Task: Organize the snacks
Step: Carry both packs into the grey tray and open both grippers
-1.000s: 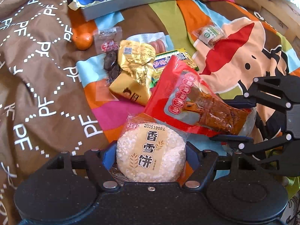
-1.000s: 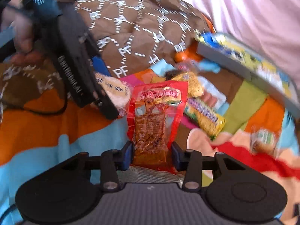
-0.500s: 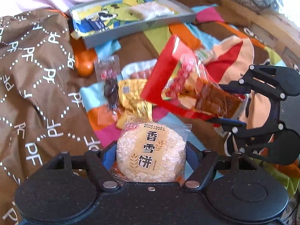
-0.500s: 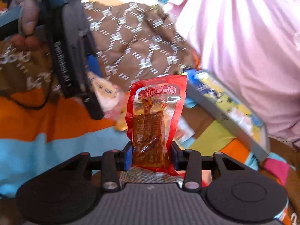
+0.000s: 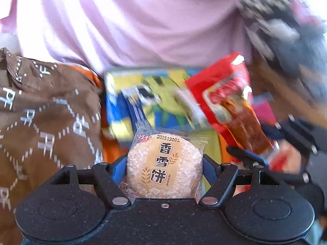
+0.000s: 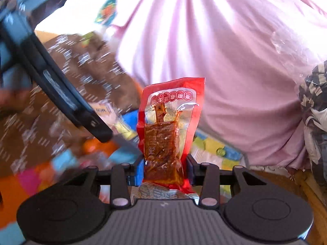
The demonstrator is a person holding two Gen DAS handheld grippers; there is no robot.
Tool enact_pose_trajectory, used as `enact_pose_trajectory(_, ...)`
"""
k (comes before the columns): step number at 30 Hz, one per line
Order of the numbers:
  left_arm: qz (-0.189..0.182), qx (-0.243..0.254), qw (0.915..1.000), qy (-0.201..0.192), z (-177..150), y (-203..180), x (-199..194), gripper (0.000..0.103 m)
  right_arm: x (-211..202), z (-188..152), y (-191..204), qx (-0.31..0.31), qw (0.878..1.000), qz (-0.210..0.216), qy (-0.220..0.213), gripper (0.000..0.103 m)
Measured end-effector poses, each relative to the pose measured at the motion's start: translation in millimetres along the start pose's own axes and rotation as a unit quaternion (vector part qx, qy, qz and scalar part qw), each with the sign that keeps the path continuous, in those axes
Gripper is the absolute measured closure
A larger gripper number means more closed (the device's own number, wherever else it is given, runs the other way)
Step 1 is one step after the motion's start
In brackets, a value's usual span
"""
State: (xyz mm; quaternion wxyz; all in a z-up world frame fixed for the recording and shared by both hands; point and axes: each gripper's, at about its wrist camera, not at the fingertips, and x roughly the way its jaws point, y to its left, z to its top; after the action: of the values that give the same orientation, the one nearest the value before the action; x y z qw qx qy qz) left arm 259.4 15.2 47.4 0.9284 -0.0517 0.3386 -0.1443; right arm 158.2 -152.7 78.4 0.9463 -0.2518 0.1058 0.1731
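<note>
- The left gripper (image 5: 164,164) is clamped on a round puffed rice cracker in a clear wrapper (image 5: 164,163), upright between its blue pads.
- The right gripper (image 6: 163,170) pinches the lower end of a red plastic packet of brown braised meat (image 6: 165,130), which stands upright.
- From the left wrist view, that red packet (image 5: 231,106) sits at 2 o'clock, over a blurred colourful tray (image 5: 147,94).
- A brown patterned cloth (image 5: 47,112) lies at 9 o'clock; a pink draped fabric (image 5: 143,20) fills 12 o'clock.

Left claw (image 5: 164,164) grips a rice cracker (image 5: 164,165); a red packet (image 5: 235,104) right of it, tray (image 5: 130,94) behind.
</note>
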Motion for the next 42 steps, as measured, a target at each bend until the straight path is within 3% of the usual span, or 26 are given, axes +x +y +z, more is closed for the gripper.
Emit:
enact_pose_trajectory(6, 0.042, -0.06, 0.9954, -0.062, 57, 16, 56, 0.028, 62, 37, -35, 0.053, 0.999, -0.003, 0.013, 0.058)
enact_pose_trajectory(12, 0.062, -0.069, 0.9917, -0.089, 76, 15, 74, 0.028, 122, 51, -59, 0.1, 0.993, -0.015, 0.053, 0.058)
enact_pose_trajectory(19, 0.049, -0.107, 0.9907, -0.068, 71, 19, 76, 0.028, 169, 32, -90, 0.185, 0.977, -0.018, 0.106, 0.058)
enact_pose_trajectory(25, 0.046, -0.108, 0.9911, -0.062, 68, 21, 76, 0.028, 187, 10, -103, 0.212, 0.966, -0.023, 0.143, 0.058)
enact_pose_trajectory(34, 0.045, -0.102, 0.9925, -0.049, 69, 17, 80, 0.028, 195, 3, -95, 0.202, 0.967, -0.014, 0.153, 0.053)
enact_pose_trajectory(42, 0.052, -0.146, 0.9871, -0.041, 72, 31, 82, 0.027, 196, 5, -88, 0.18, 0.971, -0.011, 0.156, 0.041)
